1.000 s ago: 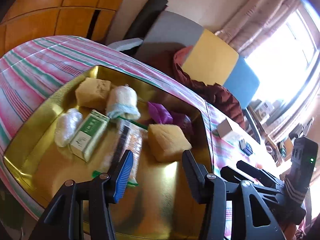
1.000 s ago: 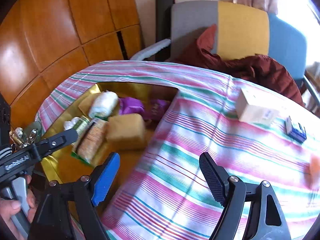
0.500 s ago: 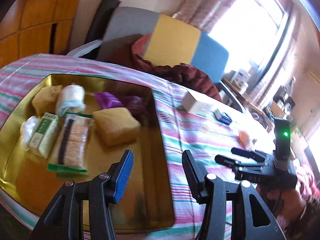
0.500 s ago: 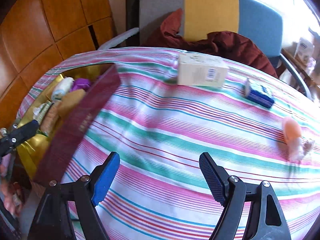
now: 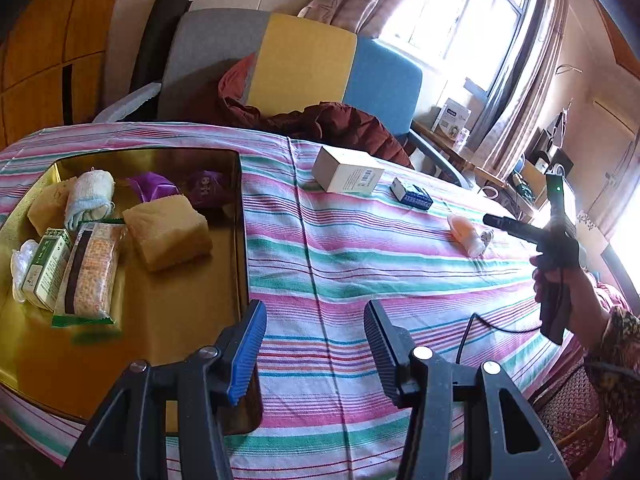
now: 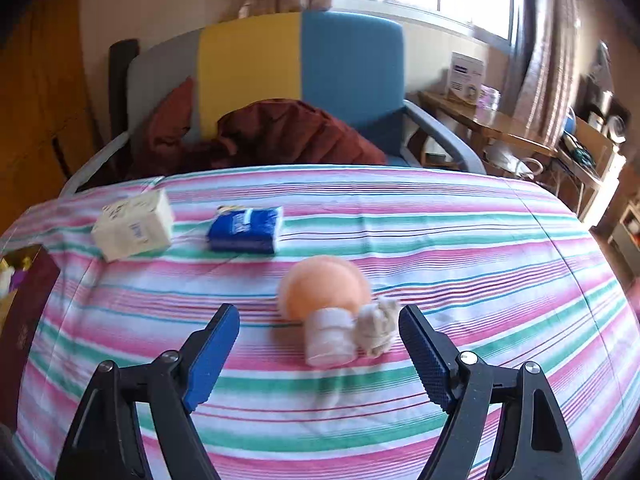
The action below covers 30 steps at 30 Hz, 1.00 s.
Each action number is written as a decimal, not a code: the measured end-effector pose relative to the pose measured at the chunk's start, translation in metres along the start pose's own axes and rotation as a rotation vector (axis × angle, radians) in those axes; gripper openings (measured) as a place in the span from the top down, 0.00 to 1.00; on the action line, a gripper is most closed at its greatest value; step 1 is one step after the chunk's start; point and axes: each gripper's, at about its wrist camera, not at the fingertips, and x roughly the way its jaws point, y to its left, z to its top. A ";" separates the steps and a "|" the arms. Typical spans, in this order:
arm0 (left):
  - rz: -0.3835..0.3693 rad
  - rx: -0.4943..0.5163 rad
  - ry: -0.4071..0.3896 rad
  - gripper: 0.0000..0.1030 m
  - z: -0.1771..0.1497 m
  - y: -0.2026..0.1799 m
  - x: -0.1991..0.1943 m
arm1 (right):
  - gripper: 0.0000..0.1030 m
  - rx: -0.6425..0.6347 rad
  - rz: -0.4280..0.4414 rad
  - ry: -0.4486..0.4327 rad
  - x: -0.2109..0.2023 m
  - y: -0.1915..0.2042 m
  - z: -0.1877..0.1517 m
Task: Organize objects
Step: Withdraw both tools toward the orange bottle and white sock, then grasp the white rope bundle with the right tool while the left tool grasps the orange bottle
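Right gripper [image 6: 319,346] jaws wide and empty, nothing pinched; orange sponge toy [image 6: 324,290] with its pale rolled stub [image 6: 330,336] sits just ahead, between the fingers but untouched, on the striped cloth [image 6: 480,264]. Looks light, soft and squashy, so probably best to pinch across the round orange body, since the stub may flop. Left gripper [image 5: 312,344] jaws narrower, empty, just right of the gold tray [image 5: 240,240]. White box [image 6: 134,226] and blue pack [image 6: 244,228] lie beyond, ahead-left.
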 end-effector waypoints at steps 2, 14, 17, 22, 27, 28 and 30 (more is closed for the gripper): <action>0.003 0.006 0.011 0.50 -0.001 -0.004 0.003 | 0.20 0.066 -0.011 0.012 0.009 -0.023 0.004; 0.005 0.091 0.071 0.50 -0.003 -0.034 0.027 | 0.50 0.313 0.075 0.294 0.053 -0.074 -0.019; 0.000 0.100 0.081 0.50 -0.004 -0.038 0.032 | 0.51 0.347 0.046 0.318 0.043 -0.085 -0.025; -0.008 0.101 0.103 0.50 -0.005 -0.042 0.039 | 0.27 0.280 -0.052 0.157 0.017 -0.087 -0.008; -0.016 0.095 0.123 0.50 -0.003 -0.045 0.047 | 0.26 0.211 -0.045 0.180 0.037 -0.078 -0.007; -0.019 0.094 0.125 0.50 -0.002 -0.046 0.049 | 0.27 0.210 -0.042 0.201 0.043 -0.077 -0.010; -0.026 0.092 0.128 0.50 -0.001 -0.048 0.050 | 0.31 0.222 -0.031 0.239 0.056 -0.079 -0.015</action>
